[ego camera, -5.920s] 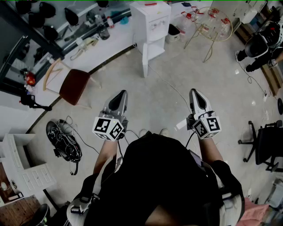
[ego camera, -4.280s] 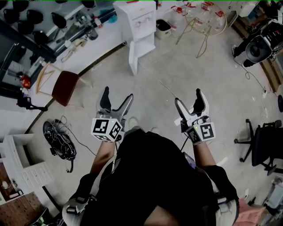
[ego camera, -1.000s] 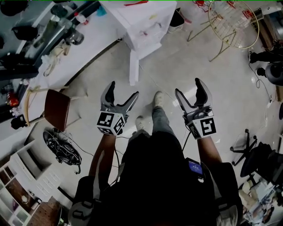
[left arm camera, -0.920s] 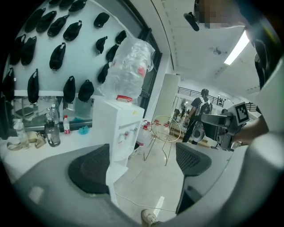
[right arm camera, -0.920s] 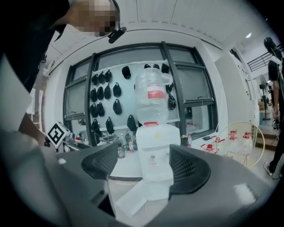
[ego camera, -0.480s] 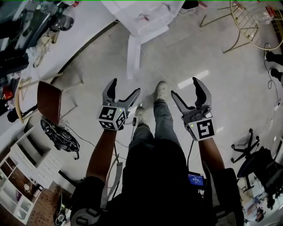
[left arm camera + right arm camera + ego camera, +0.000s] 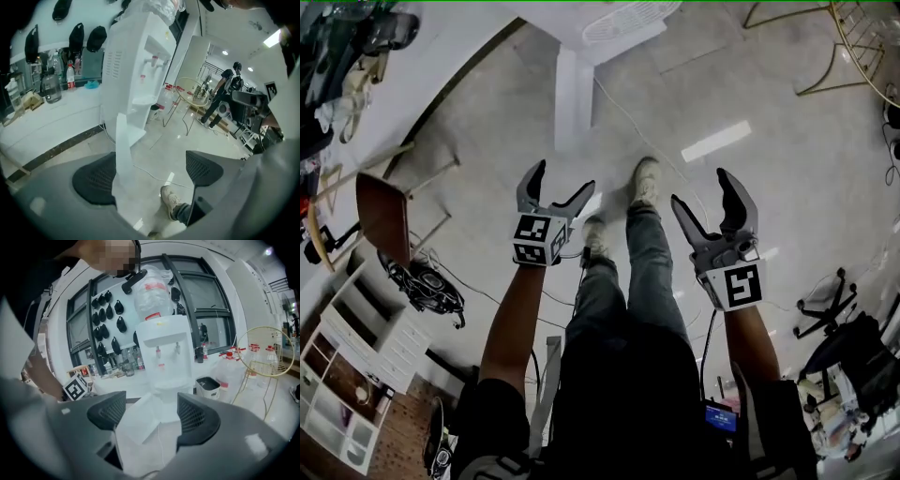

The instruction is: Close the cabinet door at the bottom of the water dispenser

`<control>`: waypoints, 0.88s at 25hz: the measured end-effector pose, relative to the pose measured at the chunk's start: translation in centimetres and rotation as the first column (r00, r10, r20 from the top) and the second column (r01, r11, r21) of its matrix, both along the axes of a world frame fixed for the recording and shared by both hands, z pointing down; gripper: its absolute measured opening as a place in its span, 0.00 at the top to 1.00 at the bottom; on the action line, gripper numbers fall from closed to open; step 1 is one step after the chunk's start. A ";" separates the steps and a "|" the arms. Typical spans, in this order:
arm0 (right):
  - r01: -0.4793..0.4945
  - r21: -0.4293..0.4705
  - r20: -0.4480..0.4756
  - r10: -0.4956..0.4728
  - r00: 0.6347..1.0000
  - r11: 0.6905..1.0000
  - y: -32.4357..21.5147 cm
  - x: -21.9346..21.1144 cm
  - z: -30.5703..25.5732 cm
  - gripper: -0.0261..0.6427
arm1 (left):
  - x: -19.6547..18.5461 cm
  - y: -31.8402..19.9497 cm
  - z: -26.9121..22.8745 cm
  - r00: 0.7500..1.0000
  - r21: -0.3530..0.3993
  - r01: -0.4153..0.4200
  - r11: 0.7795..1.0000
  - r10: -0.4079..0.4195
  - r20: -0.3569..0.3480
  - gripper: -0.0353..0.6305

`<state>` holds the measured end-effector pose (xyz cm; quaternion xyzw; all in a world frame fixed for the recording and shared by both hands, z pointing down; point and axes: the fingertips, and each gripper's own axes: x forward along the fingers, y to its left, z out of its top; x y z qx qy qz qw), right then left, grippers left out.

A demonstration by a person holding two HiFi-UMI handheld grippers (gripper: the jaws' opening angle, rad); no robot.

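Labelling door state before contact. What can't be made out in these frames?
- Water dispenser: head view, cut off by the top edge; only part of it and the open cabinet door show.
- Cabinet inside: left gripper view, the nearly edge-on door covers it; right gripper view, the door and the right tool block it.
- Door handle, hinges: too small, white on white, in every view.

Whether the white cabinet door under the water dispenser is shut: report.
No, the white cabinet door stands swung open, edge-on, away from the tall white water dispenser.
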<state>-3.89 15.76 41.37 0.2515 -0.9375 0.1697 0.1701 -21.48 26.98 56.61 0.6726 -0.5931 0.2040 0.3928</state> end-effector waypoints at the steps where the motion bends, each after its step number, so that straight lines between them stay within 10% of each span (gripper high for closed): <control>1: 0.002 -0.007 -0.010 -0.002 1.000 1.000 0.0 0.2 0.9 0.46 | 0.0 0.1 1.3 1.000 -0.016 -0.020 1.000 0.020 0.010 0.25; 22: 0.008 -0.067 -0.085 -0.014 0.996 0.998 2.2 1.9 6.6 0.50 | 0.3 0.7 10.6 0.998 -0.155 0.028 0.987 -0.036 -0.044 0.24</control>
